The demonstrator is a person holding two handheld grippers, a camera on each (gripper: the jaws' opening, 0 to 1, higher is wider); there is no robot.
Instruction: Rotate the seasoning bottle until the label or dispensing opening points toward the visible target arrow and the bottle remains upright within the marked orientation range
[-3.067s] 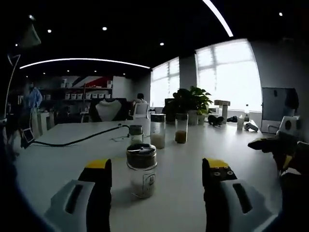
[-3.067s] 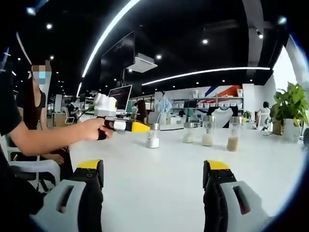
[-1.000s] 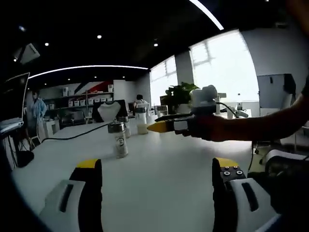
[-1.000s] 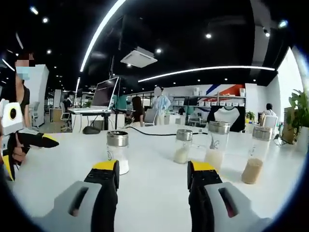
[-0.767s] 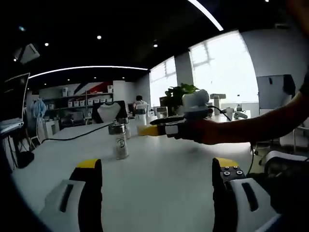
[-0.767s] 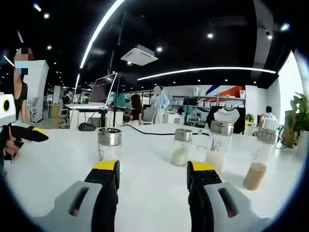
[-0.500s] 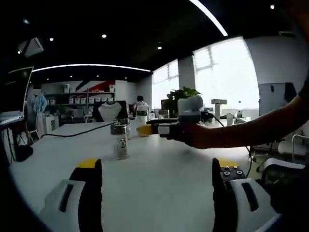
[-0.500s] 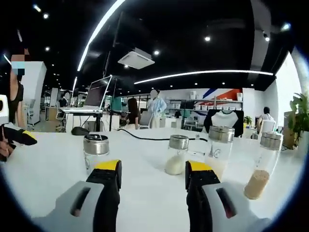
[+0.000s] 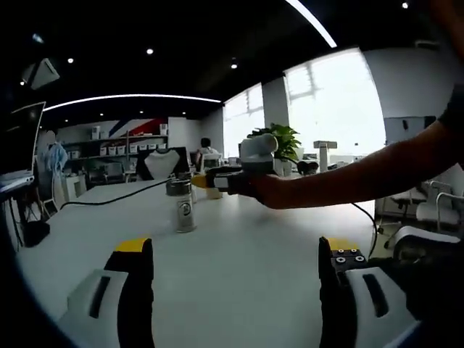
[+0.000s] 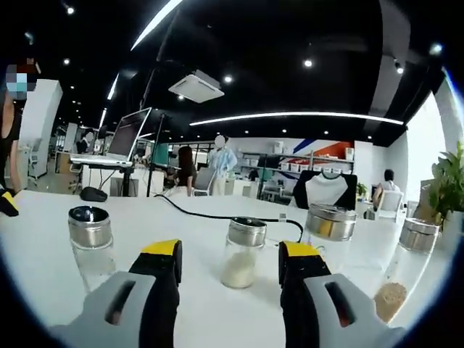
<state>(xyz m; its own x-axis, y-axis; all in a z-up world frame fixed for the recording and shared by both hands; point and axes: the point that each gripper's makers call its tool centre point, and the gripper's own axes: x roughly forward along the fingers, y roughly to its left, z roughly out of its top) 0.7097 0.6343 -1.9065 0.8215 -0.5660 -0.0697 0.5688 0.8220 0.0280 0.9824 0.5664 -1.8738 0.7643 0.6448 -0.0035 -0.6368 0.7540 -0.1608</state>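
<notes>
Glass seasoning bottle with a silver lid [image 10: 241, 252] stands upright on the white table [image 10: 43, 290], between the right gripper's [image 10: 228, 261] open jaws, untouched. Left gripper [image 9: 232, 254] is open and empty. Next, I think: close gently and turn.

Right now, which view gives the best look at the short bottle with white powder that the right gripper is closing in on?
The right gripper view: the short bottle stands upright and close, framed between the open right gripper jaws. In the left gripper view the right gripper overlaps the bottles there.
</notes>
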